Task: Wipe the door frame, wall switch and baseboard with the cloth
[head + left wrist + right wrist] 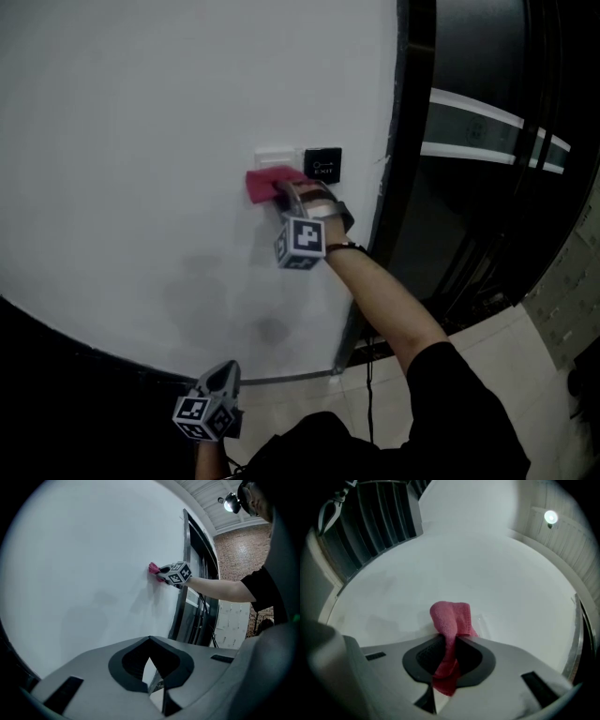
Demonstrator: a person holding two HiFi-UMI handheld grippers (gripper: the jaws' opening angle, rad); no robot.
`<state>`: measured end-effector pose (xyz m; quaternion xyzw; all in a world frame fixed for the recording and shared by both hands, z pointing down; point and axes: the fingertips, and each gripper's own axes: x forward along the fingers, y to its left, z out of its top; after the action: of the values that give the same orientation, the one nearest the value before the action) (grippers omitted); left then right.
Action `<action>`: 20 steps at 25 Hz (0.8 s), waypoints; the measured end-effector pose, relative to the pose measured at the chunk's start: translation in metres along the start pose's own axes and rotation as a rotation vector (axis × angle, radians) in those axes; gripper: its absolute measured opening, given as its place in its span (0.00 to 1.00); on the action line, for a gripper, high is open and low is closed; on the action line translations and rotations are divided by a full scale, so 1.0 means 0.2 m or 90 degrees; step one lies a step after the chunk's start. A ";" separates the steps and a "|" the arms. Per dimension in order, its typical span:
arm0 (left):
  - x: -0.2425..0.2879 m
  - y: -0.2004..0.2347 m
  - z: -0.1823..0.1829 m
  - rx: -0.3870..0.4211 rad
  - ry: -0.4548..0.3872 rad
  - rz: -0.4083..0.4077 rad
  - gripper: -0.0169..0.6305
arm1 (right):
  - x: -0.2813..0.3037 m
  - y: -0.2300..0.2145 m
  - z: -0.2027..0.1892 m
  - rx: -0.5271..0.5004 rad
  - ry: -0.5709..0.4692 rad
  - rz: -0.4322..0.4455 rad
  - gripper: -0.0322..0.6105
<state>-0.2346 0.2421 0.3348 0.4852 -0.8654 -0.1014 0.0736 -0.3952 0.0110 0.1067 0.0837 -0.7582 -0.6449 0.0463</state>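
White wall (141,141) — right tool (284,194) grips cloth (265,182).

Red cloth (449,620) bunched, pinched between the jaws of the right gripper (449,644), front end pressed on the wall. White wall switch (274,155) just past its tips (lower edge under cloth). Dark door frame (401,141) upright, right of it. Baseboard (286,379), a pale strip, well below.
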 end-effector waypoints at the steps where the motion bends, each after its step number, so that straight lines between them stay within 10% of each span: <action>1: 0.00 0.00 0.00 0.002 0.000 0.000 0.03 | 0.00 0.00 0.00 0.000 -0.002 0.001 0.15; 15: 0.02 -0.07 -0.02 0.000 -0.002 -0.027 0.03 | -0.03 0.11 0.00 0.050 0.015 0.108 0.15; 20: 0.05 -0.05 -0.05 -0.004 0.003 -0.027 0.03 | -0.06 0.08 0.26 0.297 -0.123 0.190 0.15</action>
<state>-0.2284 0.2277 0.3415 0.5032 -0.8546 -0.1043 0.0747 -0.3931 0.0666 0.1141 -0.0825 -0.8908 -0.4442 0.0479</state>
